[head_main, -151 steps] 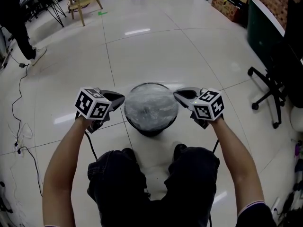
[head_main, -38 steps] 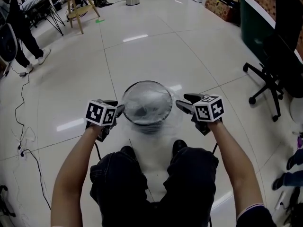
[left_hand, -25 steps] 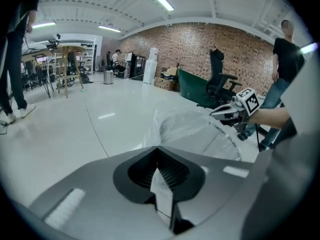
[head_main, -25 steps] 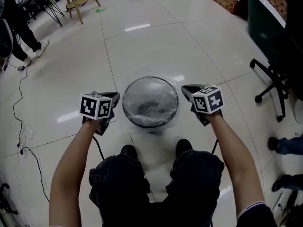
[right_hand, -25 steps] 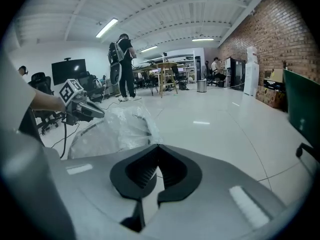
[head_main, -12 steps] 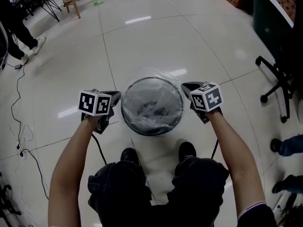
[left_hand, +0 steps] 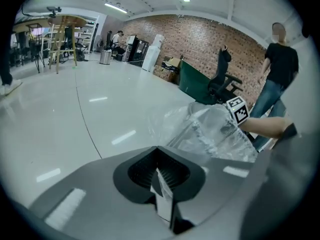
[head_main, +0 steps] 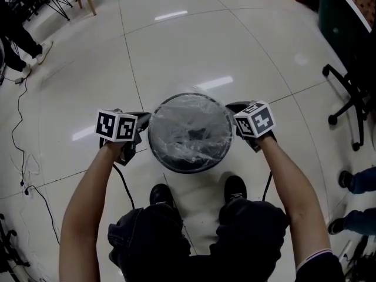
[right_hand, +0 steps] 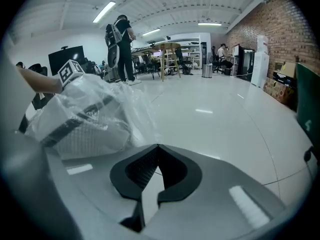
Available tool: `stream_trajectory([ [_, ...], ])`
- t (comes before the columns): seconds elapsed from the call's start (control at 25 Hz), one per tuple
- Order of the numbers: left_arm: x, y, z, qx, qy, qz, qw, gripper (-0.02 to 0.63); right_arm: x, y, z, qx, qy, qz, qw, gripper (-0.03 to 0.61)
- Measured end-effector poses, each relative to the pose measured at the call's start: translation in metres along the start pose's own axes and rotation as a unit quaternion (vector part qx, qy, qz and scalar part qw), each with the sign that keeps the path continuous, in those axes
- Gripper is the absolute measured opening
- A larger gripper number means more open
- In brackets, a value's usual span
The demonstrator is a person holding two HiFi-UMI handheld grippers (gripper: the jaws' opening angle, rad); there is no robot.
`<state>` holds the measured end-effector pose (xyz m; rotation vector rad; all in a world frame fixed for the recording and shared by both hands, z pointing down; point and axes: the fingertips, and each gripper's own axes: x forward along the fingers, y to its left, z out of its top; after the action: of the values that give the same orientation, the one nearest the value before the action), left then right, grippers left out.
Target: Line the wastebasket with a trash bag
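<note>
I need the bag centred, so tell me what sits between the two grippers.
The wastebasket, its mouth covered by the clear trash bag, sits between the left gripper and the right gripper; the head view shows it.

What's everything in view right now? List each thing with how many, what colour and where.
wastebasket: one, black, on the floor at centre
trash bag: one, clear, stretched over the wastebasket's mouth
office chair: one, black, right edge
cable: one, black, on the floor at left
wooden table: one, tan, far top left
bystanders: at least two, blue jeans at lower right, dark clothes at top left
floor: glossy white tiles
shoes: two, black, just below the wastebasket
left gripper: one, grey with a black-and-white cube, left of the rim, jaws shut on the bag
right gripper: one, same colours, right of the rim, jaws shut on the bag
</note>
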<state>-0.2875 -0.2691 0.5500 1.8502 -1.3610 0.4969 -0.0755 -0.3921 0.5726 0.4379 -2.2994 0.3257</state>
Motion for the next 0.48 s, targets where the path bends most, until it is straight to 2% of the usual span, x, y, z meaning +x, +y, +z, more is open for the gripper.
stream_trajectory([
  [0.2, 0.006, -0.001, -0.009, -0.004, 0.006, -0.014, 0.9999, 0.012, 0.01, 0.004, -0.021, 0.008, 0.02, 0.016, 1.0, 0.002],
  [0.48, 0.009, 0.001, -0.028, -0.012, 0.021, -0.012, 0.9996, 0.012, 0.013, 0.014, -0.048, 0.016, 0.04, 0.032, 0.999, 0.002],
])
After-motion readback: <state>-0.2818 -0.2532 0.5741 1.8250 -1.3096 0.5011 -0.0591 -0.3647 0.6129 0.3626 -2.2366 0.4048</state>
